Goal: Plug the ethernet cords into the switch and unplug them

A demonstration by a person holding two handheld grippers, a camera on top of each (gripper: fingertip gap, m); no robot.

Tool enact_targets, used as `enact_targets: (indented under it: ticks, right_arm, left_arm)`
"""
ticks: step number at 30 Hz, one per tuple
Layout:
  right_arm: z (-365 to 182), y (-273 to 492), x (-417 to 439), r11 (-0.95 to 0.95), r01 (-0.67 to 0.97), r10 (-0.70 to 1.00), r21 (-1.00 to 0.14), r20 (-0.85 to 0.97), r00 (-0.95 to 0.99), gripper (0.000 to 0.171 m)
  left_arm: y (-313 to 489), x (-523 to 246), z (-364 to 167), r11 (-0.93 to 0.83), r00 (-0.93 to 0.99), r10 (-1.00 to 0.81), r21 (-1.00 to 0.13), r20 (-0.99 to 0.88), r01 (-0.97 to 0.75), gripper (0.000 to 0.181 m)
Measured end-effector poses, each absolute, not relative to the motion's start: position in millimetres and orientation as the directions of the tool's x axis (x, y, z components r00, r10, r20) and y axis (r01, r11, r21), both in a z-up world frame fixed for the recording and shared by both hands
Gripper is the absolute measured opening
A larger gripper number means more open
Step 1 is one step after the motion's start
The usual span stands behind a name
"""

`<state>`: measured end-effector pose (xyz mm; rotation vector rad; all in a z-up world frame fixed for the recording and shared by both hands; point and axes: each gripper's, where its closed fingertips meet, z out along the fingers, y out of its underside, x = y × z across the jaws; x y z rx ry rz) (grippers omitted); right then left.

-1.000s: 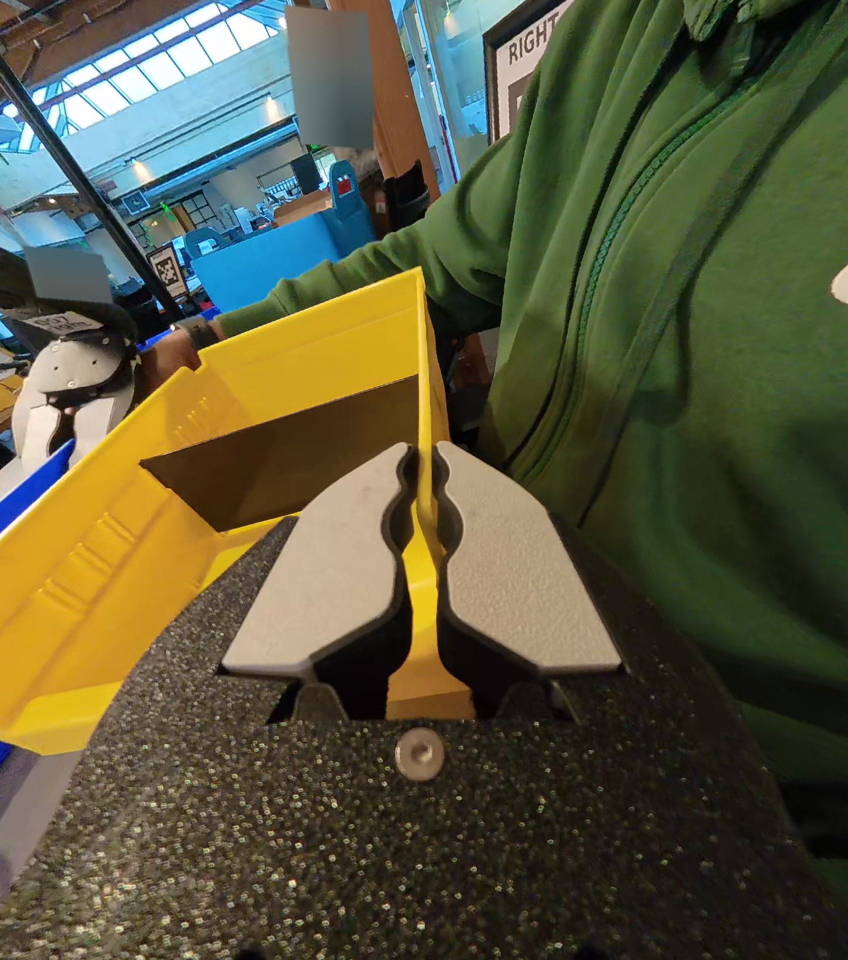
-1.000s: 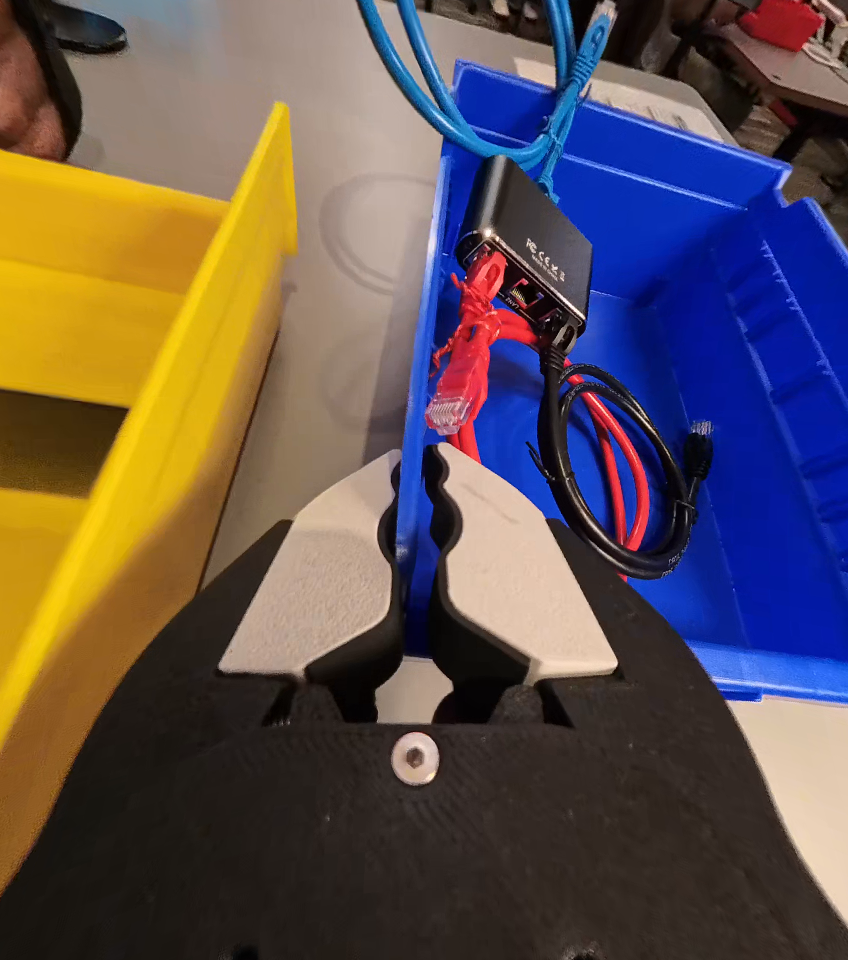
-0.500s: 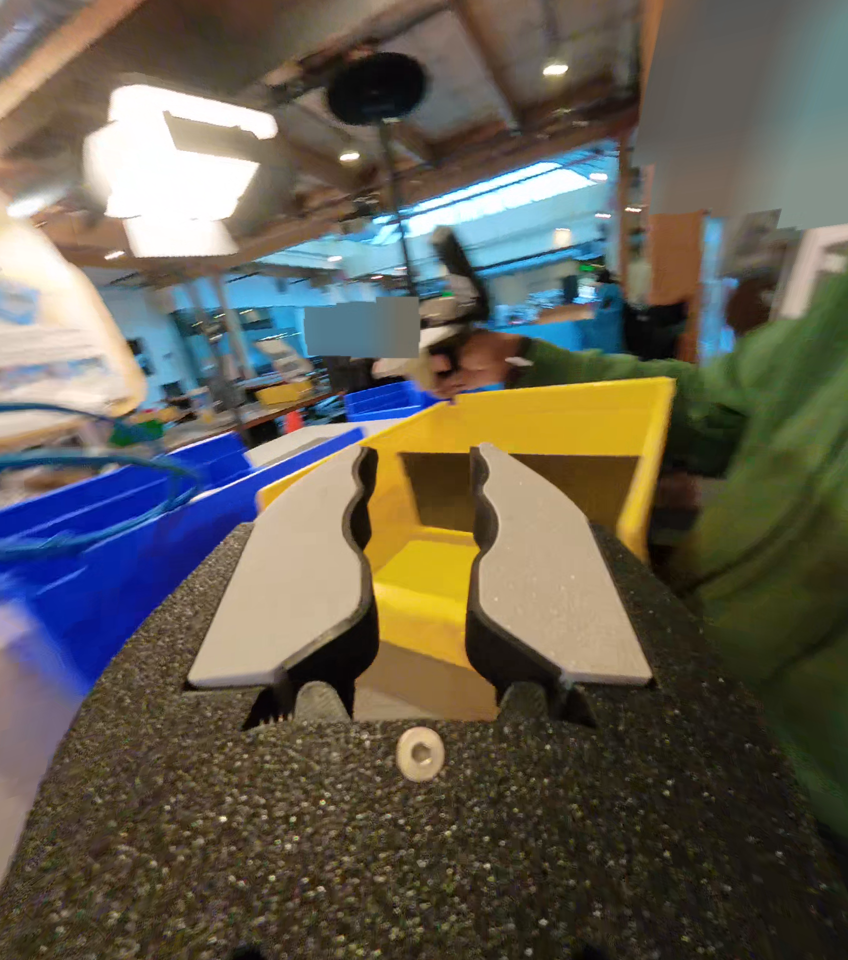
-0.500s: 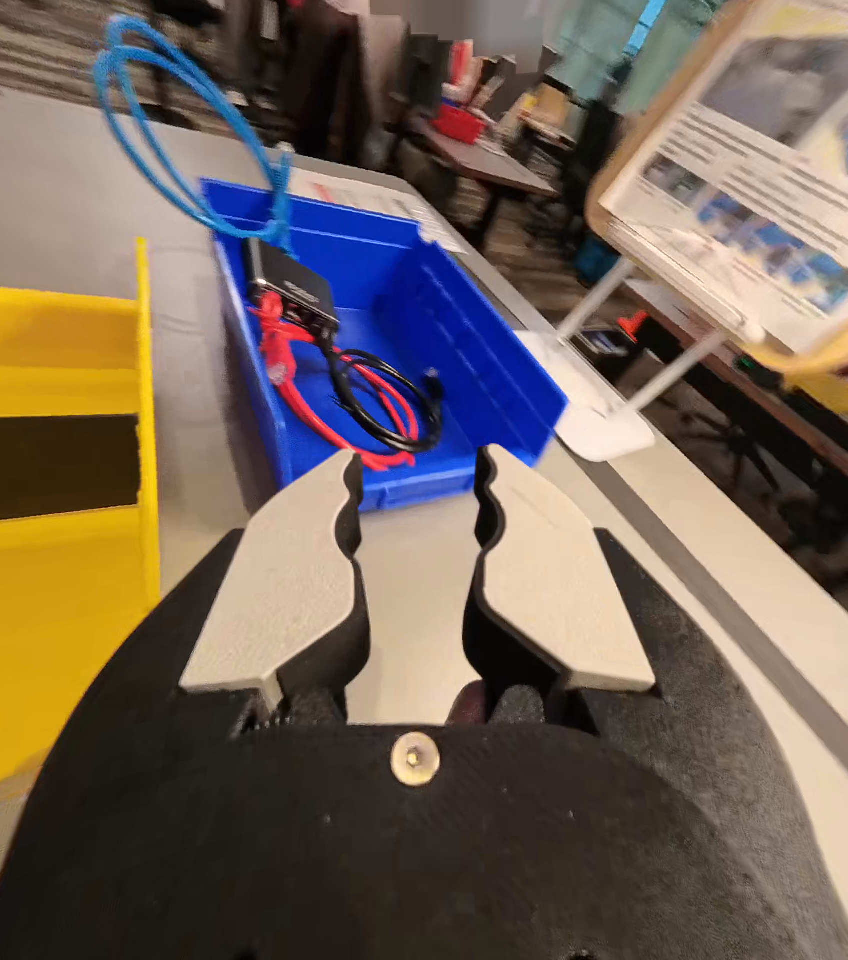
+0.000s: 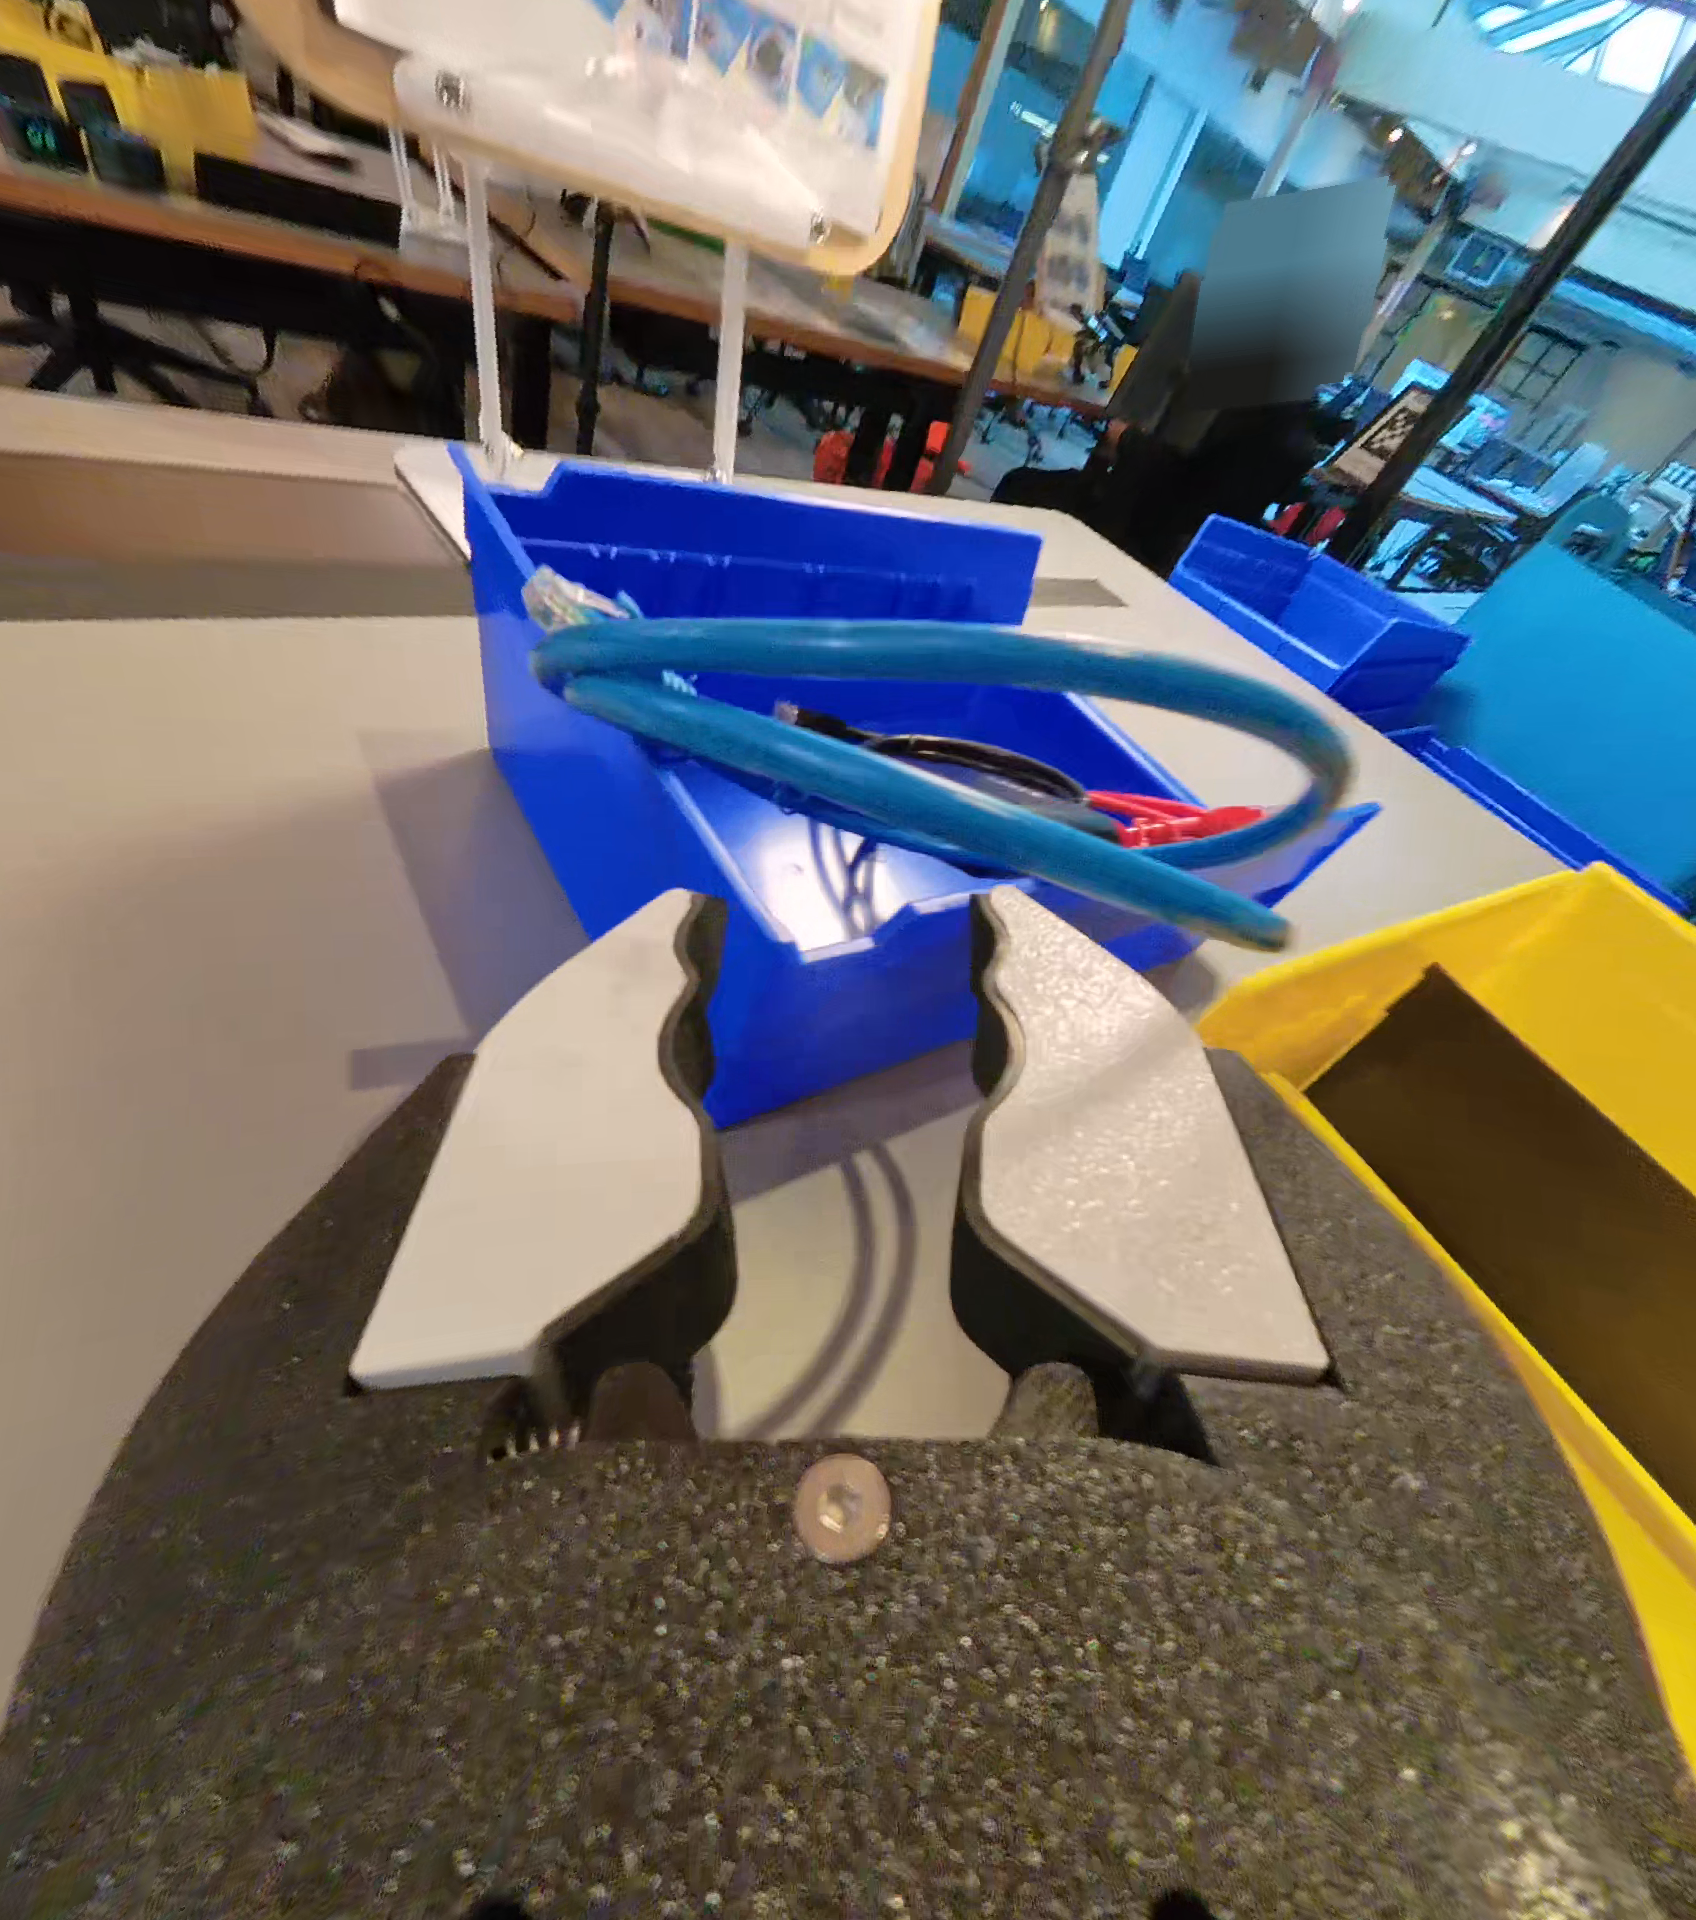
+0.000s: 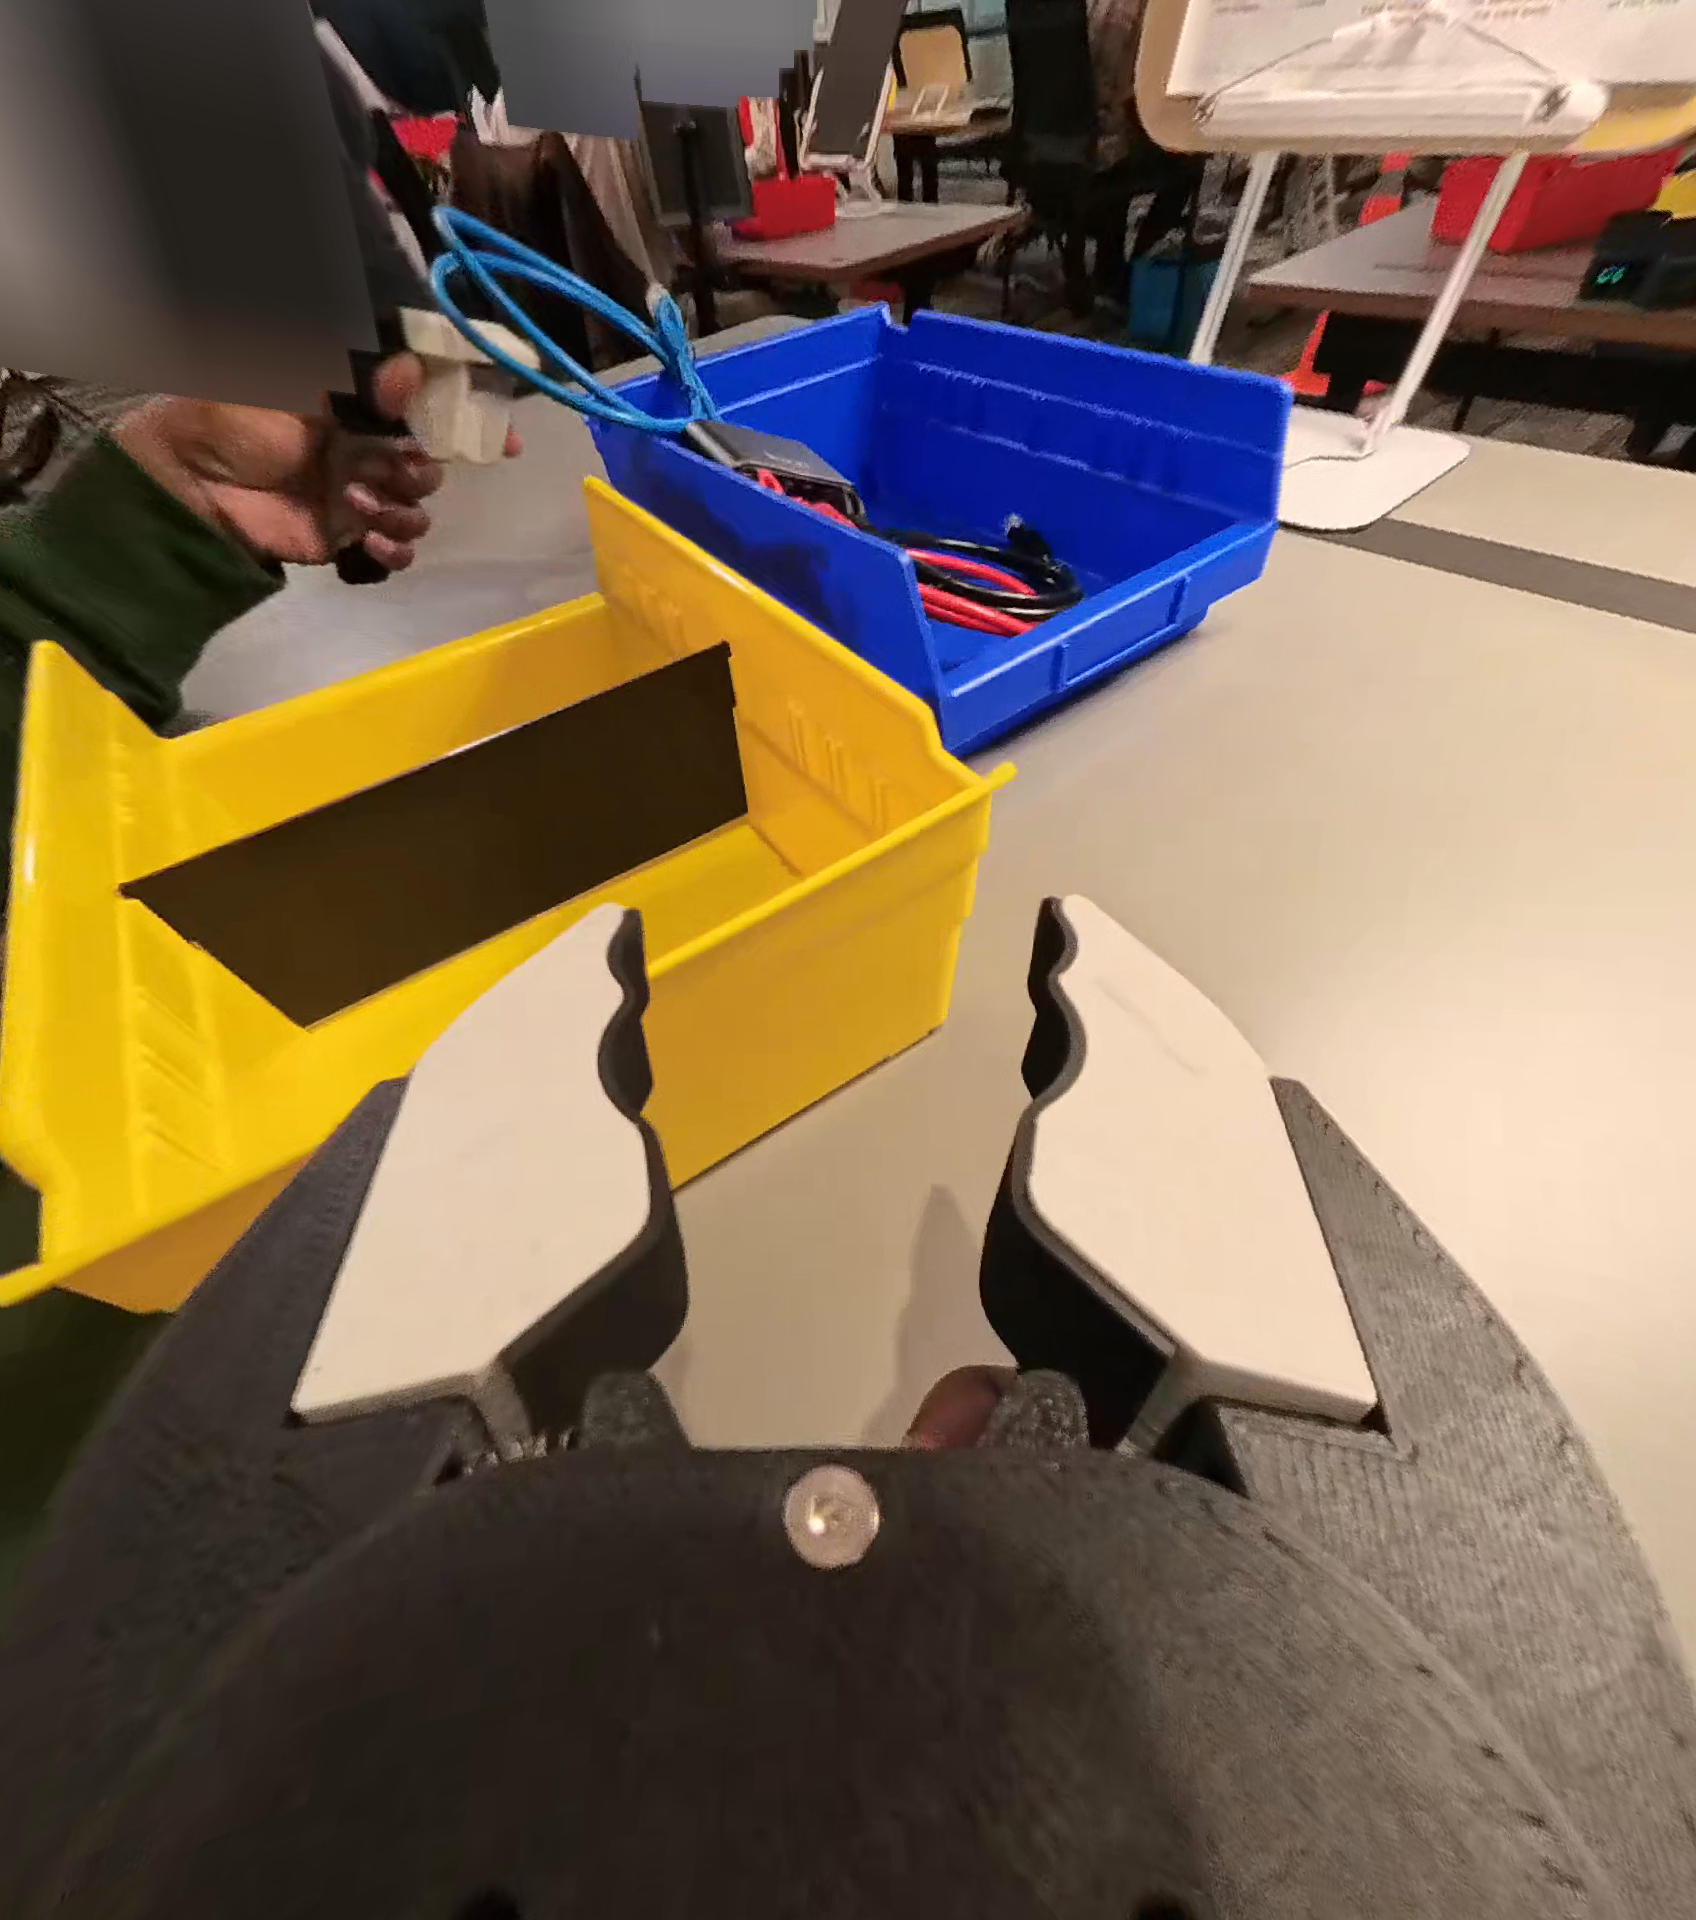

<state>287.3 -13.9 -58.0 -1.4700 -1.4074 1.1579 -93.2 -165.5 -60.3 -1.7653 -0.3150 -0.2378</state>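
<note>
My left gripper [image 5: 839, 997] and right gripper [image 6: 839, 997] both released, holding nothing. Switch [image 6: 782, 468] at blue bin [image 6: 1114, 665] rear corner; blue [image 5: 927, 727], red [image 6: 969, 603], black [image 6: 1031, 582] cords attached or not: cannot tell. No grasp yet; yellow bin [image 6: 823, 956] beside.

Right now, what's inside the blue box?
Inside the blue bin lie a small black switch, red cords and a coiled black cord. A blue cord loops up over its rim. The bin's near wall hides part of the floor, so anything there can't be seen.
</note>
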Motion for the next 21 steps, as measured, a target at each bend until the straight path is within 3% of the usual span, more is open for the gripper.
enact_targets:
  ticks: [5,10,14,17,21]
  right_arm:
    - [-73,-17,272,-0.042,0.389,0.999,-0.92,-0.052,-0.014,0.073]
    - [-82,-25,264,-0.034,0.439,0.995,-0.898,-0.069,-0.066,0.063]
    - [-83,-23,259,-0.016,0.473,0.995,-0.881,-0.062,-0.083,0.052]
    - [-81,-18,258,0.035,0.492,0.994,-0.87,-0.02,-0.107,0.029]
    - [-81,5,257,0.107,0.533,0.992,-0.839,0.053,-0.117,0.023]
  left_arm:
    - [-151,-104,-76,-0.18,0.922,0.111,-0.905,0.372,0.386,0.05]
    - [-147,-115,-78,-0.207,0.922,0.135,-0.9,0.363,0.385,0.049]
    - [-137,-110,-93,-0.304,0.936,0.093,-0.886,0.339,0.35,0.03]
    - [-138,-112,-93,-0.321,0.959,0.105,-0.903,0.264,0.284,0.025]
    - [-155,-130,-92,-0.356,0.972,0.213,-0.919,0.1,0.172,0.015]
